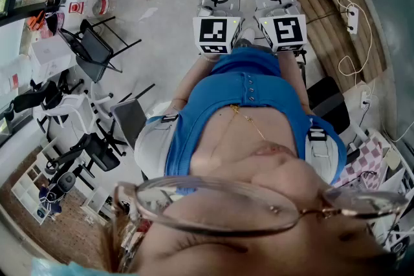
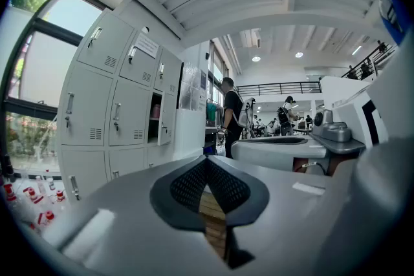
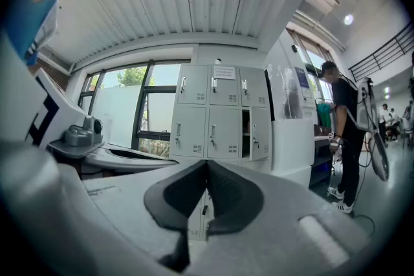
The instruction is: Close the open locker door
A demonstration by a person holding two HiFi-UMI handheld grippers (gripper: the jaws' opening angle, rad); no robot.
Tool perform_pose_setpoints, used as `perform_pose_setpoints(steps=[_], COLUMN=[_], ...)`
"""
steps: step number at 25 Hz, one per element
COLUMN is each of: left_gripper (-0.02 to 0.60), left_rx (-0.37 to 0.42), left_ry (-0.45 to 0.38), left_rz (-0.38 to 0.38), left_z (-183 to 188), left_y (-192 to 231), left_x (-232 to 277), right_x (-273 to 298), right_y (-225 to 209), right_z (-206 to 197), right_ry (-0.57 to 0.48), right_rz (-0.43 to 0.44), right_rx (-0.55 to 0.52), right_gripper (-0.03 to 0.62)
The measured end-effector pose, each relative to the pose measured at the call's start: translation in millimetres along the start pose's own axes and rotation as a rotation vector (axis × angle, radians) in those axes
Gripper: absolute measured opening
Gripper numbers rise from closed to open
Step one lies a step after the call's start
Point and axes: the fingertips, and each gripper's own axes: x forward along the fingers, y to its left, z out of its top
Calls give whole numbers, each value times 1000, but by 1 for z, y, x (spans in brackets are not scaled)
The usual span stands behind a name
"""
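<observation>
Right gripper (image 3: 207,168): jaws are together, pads meeting at the tip, nothing between them. Left gripper (image 2: 207,165) is the same, closed and empty, with only wooden floor showing through the gap lower down. Both are held level in front of me, side by side.

Looking past the jaws, the bank of grey lockers (image 3: 217,116) stands against the wall beside the big window, well apart from either gripper. The open door (image 3: 260,132) is in the middle row, in the end column nearest the standing person (image 3: 346,132). It hangs partly swung out, with a dark opening (image 2: 155,116) beside it.

I'd judge that door to be thin sheet metal: light, stiff, easy to swing on its hinges, and likely to bounce back if the latch doesn't catch. No grip should be needed; I'd push with closed jaws on the free edge near the handle.

As for writing, a paper label (image 2: 147,45) sits on an upper door, too small to read. The sheets (image 2: 191,84) on the bank's side are unreadable too.
</observation>
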Motion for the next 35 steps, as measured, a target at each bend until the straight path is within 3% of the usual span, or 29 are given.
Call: perform_pose_setpoints(steps=[13, 25, 35], left_gripper=[0, 0, 0], left_rx=[-27, -39, -33], left_ry=[-3, -37, -27], left_rz=[-3, -58, -142], left_z=[-5, 17, 26], left_y=[11, 66, 107], left_x=[15, 85, 146], right_x=[17, 100, 167], right_y=[-7, -34, -62], right_z=[-11, -3, 4], right_ry=[-1, -3, -12], right_rz=[34, 29, -35], right_rx=[27, 2, 7], right_gripper=[2, 2, 2])
